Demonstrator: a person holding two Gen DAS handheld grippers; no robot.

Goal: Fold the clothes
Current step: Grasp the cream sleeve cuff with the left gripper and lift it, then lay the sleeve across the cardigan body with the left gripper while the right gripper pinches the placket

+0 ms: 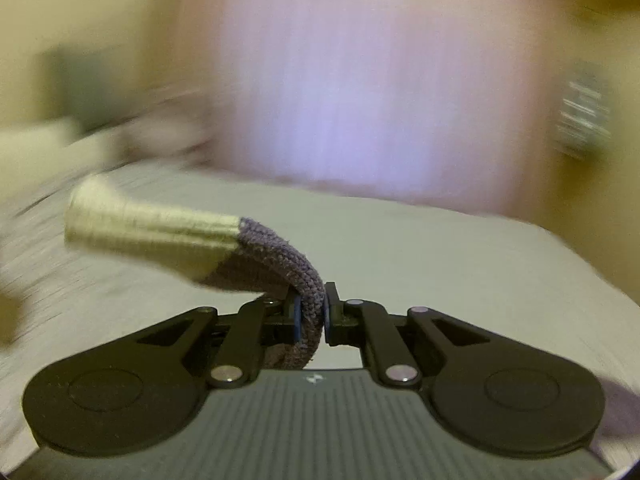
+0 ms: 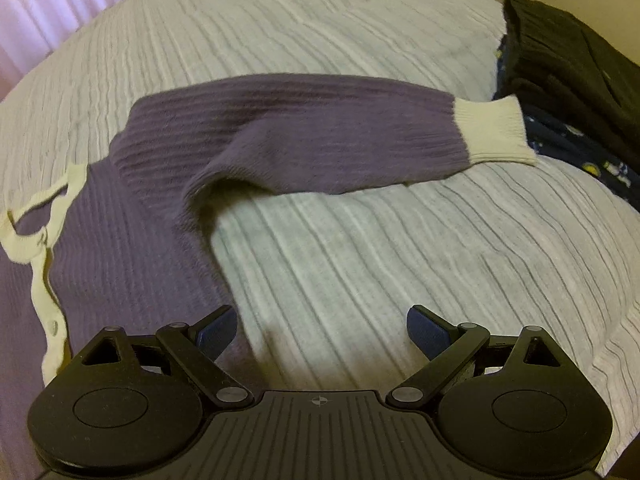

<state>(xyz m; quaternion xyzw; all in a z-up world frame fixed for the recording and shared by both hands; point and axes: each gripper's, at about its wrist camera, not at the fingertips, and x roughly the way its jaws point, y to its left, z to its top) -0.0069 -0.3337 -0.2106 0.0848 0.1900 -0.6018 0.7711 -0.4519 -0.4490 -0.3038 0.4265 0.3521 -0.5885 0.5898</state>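
A purple knit cardigan [image 2: 152, 216] with cream trim lies spread on the pale ribbed bedspread [image 2: 360, 264]. Its one sleeve [image 2: 328, 132] stretches right and ends in a cream cuff [image 2: 494, 132]. My right gripper [image 2: 320, 332] is open and empty, hovering just above the bedspread beside the cardigan's body. In the left wrist view my left gripper [image 1: 312, 316] is shut on the other purple sleeve [image 1: 276, 264], lifted above the bed, with its cream cuff [image 1: 140, 232] sticking out to the left. That view is motion-blurred.
A stack of dark clothes [image 2: 568, 80] with a navy patterned garment [image 2: 580, 152] sits at the bed's right edge. A pink curtain [image 1: 360, 88] hangs behind the bed. The cardigan's cream button band [image 2: 48, 280] runs down the left.
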